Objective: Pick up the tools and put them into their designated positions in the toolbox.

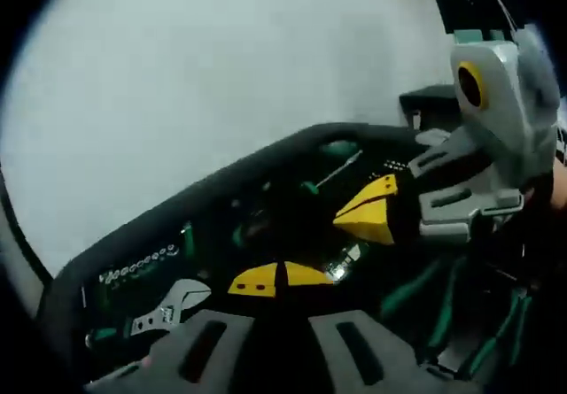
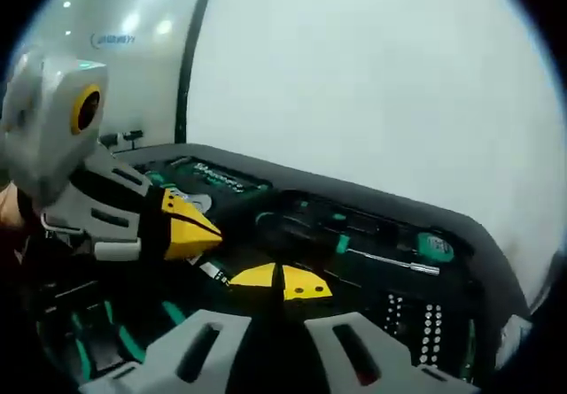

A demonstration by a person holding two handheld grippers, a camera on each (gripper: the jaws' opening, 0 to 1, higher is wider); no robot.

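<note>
Both grippers hang low over the open toolbox, a black moulded case standing before a plain pale wall. Many recesses look occupied: an adjustable wrench and a row of sockets at one end, a long-shafted screwdriver with a green handle near the far wall, and green-handled pliers toward the near edge. By this evidence the task appears well advanced; whether any tool remains outside the case cannot be told.

The left gripper shows its yellow tips closed together, with nothing visible between them. The right gripper shows the same: tips meeting, apparently empty. A small bright tool lies in the tray just beyond the left gripper's tips, between the two grippers; its kind is unclear.
</note>
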